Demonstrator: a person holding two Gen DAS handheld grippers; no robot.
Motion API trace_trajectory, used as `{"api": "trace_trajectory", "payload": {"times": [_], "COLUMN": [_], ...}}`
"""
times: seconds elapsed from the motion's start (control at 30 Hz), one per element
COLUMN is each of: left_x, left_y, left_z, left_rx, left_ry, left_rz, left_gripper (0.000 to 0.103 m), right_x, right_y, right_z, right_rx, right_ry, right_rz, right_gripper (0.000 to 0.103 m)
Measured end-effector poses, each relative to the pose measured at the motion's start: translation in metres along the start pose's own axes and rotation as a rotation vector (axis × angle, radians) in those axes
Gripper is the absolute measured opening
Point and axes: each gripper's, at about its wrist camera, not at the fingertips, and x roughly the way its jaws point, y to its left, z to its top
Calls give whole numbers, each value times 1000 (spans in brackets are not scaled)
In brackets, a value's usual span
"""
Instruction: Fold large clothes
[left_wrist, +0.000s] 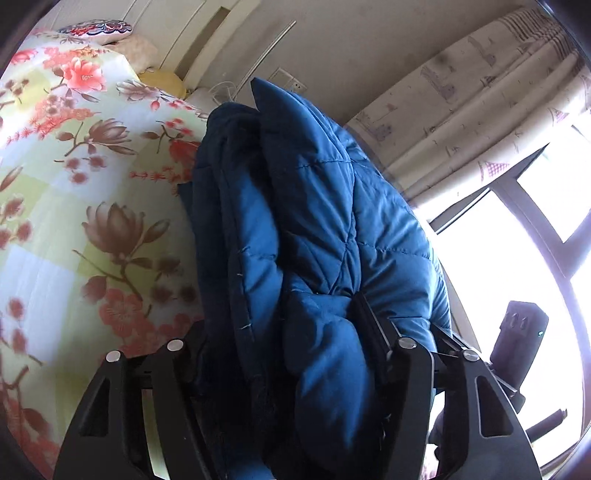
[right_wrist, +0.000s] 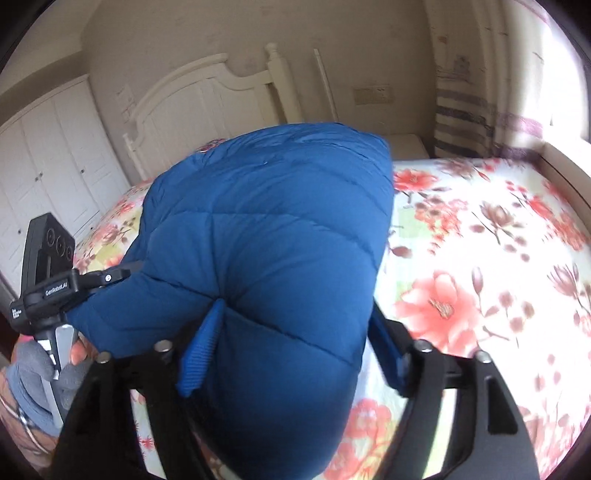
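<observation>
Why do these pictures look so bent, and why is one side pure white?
Left wrist view: the fisheye lens bows the curtain and the window is blown out to white, leaving the jacket dim. Right wrist view: the headboard curves, daylight washes out the upper right corner, and the floral sheet is smeared, probably by motion.

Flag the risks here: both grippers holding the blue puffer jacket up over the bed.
1. The blue puffer jacket is thick and slick; the right gripper pinches a bulging wad, so fabric may squeeze out mid-move.
2. The left gripper holds several bunched layers; one layer could slip free and undo the fold.
3. The jacket fills both wrist views, hiding much of the floral bedsheet, so the landing spot would be hard to judge.
</observation>
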Motion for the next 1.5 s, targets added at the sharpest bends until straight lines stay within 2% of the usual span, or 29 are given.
{"api": "trace_trajectory", "payload": {"times": [0.07, 0.1, 0.13, 0.2, 0.23, 0.27, 0.3, 0.33, 0.37, 0.43, 0.5, 0.57, 0.6, 0.7, 0.77, 0.8, 0.87, 0.93, 1.0, 1.07, 1.23, 1.5], "left_x": [-2, -5, -7, -9, -13, -17, -23, -27, -33, -48, -71, -94, -112, -157, -190, -203, -220, -228, -226, -219, -184, -169], "left_y": [-4, -5, -6, -14, -15, -17, -19, -21, -24, -33, -54, -74, -92, -129, -155, -164, -176, -183, -184, -181, -175, -171], "left_z": [4, 3, 3, -2, -8, -13, -18, -22, -26, -30, -37, -39, -42, -49, -56, -58, -63, -72, -80, -90, -97, -105], "left_rx": [16, 17, 17, 21, 27, 39, 53, 64, 90, 164, 276, 364, 418, 479, 463, 444, 422, 421, 420, 421, 437, 453], "left_ry": [1, -5, -15, -56, -77, -108, -142, -162, -183, -225, -311, -399, -467, -620, -701, -716, -709, -662, -628, -577, -447, -408], "left_rz": [19, 24, 30, 68, 98, 153, 208, 245, 307, 413, 546, 646, 700, 759, 784, 787, 754, 706, 699, 699, 706, 703], "left_gripper": [62, 62, 62, 67, 75, 86, 89, 96, 98, 98, 98, 99, 99, 99, 99, 99, 99, 99, 99, 99, 99, 99], "right_x": [-14, -25, -33, -35, -28, -17, -3, 8, 9, 3, -16, -45, -67, -133, -165, -179, -204, -213, -216, -218, -211, -196], "right_y": [17, 28, 41, 64, 77, 87, 99, 111, 118, 122, 124, 126, 126, 117, 112, 112, 112, 115, 118, 120, 118, 121], "right_z": [3, 3, 4, 6, 3, 2, -2, -14, -19, -25, -29, -32, -33, -31, -21, -20, -19, -23, -31, -37, -40, -43], "right_rx": [-30, -42, -59, -119, -174, -224, -281, -367, -410, -424, -422, -426, -415, -356, -306, -281, -239, -230, -233, -222, -192, -201], "right_ry": [-35, -84, -123, -149, -136, -105, -60, -49, -69, -51, -23, -59, -98, -231, -320, -357, -391, -381, -347, -324, -312, -276], "right_rz": [-85, -113, -88, -76, -91, -104, -122, -186, -215, -189, -147, -107, -80, -49, -48, -50, -64, -90, -133, -168, -173, -171], "right_gripper": [83, 83, 83, 87, 90, 91, 92, 96, 96, 96, 96, 95, 95, 96, 100, 101, 101, 101, 101, 101, 101, 101]}}
